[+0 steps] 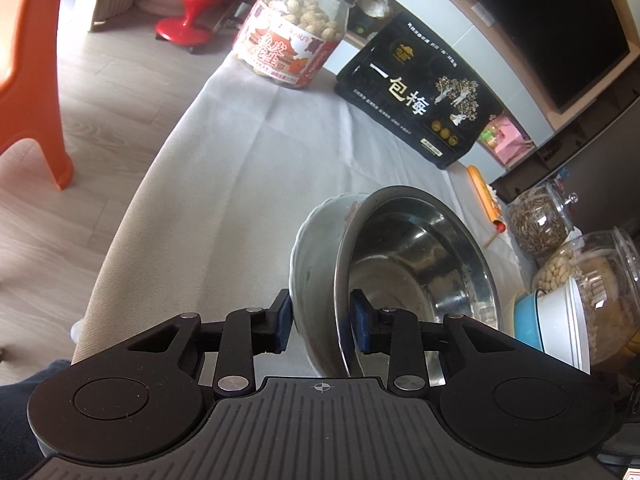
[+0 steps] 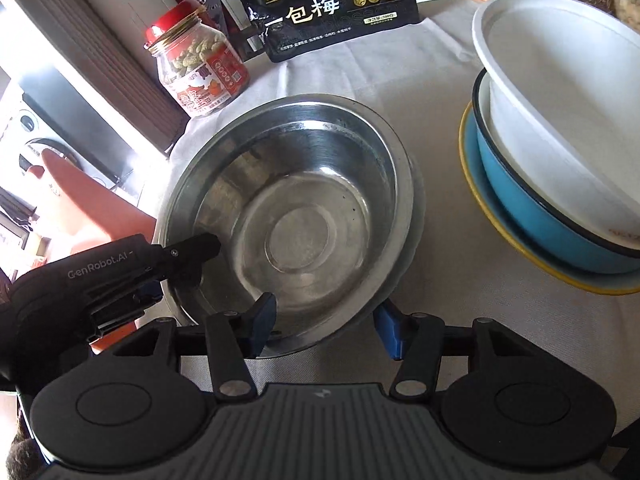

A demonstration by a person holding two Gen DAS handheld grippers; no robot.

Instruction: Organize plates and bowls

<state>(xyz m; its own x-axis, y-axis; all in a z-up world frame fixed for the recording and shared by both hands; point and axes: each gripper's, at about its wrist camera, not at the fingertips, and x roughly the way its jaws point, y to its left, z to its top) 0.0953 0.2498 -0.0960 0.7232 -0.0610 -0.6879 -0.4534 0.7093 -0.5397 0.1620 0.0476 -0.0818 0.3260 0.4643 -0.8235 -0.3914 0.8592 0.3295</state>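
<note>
Left wrist view: the left claw (image 1: pixel 320 322) has its two blue pads clamped across the near rims of a steel bowl (image 1: pixel 416 264) nested in a pale ceramic bowl (image 1: pixel 316 248), one pad outside the ceramic wall, the other inside the steel bowl. The pair sits directly ahead of the claw on the cloth-covered bench (image 1: pixel 240 152). Further ahead stand a peanut jar (image 1: pixel 294 28) and, to its right, a black snack bag (image 1: pixel 420 92). To the claw's right are a blue bowl (image 1: pixel 528 320) with a white bowl (image 1: pixel 568 320) in it, and behind them two glass jars (image 1: pixel 560 240). An orange stool (image 1: pixel 32 60) stands on the floor to the left.

Right wrist view: the right claw (image 2: pixel 326 326) is spread, its left pad inside the steel bowl (image 2: pixel 296 216) and its right pad outside the near rim, not visibly pressing it. The left claw (image 2: pixel 192 252) grips the bowl's rim on the left. Ahead and right, well apart from the claw, a white bowl (image 2: pixel 560 72) sits in a blue bowl (image 2: pixel 540 208) on a yellow-rimmed plate (image 2: pixel 500 236). The peanut jar (image 2: pixel 200 68) and the snack bag (image 2: pixel 332 8) stand beyond the steel bowl.
</note>
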